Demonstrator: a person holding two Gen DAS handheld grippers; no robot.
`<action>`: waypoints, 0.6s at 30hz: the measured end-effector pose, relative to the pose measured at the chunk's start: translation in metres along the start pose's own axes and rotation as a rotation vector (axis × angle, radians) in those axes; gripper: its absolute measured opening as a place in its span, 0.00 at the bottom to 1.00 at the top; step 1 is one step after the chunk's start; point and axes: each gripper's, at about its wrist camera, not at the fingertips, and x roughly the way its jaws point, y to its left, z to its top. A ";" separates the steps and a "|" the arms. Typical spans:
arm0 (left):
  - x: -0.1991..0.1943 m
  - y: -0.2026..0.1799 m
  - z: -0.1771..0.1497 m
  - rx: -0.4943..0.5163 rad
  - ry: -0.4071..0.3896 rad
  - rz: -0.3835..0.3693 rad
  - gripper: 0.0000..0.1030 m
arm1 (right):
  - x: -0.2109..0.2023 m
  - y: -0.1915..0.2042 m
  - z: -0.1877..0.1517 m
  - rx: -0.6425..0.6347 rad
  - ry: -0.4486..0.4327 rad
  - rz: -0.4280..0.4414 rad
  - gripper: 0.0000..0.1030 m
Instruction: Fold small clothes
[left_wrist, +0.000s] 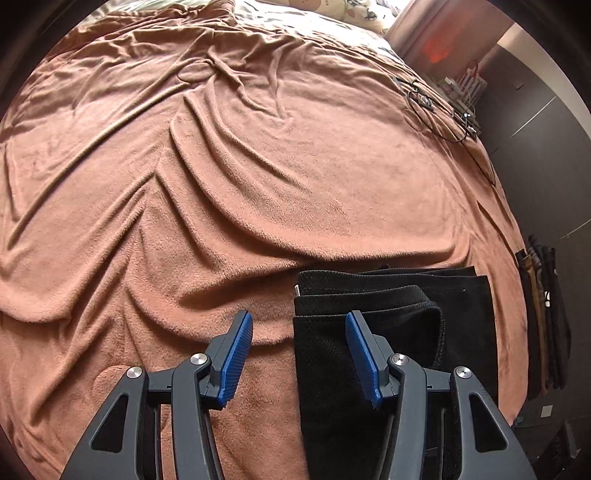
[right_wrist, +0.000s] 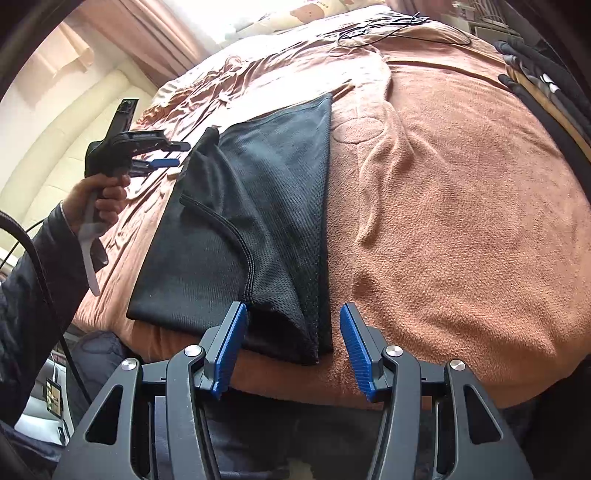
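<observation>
Black garment (right_wrist: 258, 221) lies part-folded near the bed (right_wrist: 461, 221) edge; right gripper (right_wrist: 293, 349) spread above its near corner, pinching nothing. Left gripper (left_wrist: 299, 354) spread too, over its edge. Best pinch both corners evenly, then fold across smoothly.

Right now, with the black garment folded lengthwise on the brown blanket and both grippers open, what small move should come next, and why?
Probably bring the left gripper down onto the far end of the black garment. It hangs open off that end, holding nothing, while the right gripper stands open at the near edge. The garment lies as a long strip on the blanket, so a crosswise fold seems due.
</observation>
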 end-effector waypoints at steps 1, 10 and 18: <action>0.004 -0.001 0.000 0.010 -0.001 0.005 0.53 | 0.002 0.001 0.000 -0.007 0.007 -0.005 0.49; 0.023 -0.017 0.007 0.086 0.005 0.002 0.27 | 0.016 0.013 0.010 -0.082 0.069 -0.079 0.49; 0.013 -0.010 0.004 0.109 -0.040 -0.006 0.09 | 0.028 0.012 0.017 -0.079 0.084 -0.100 0.49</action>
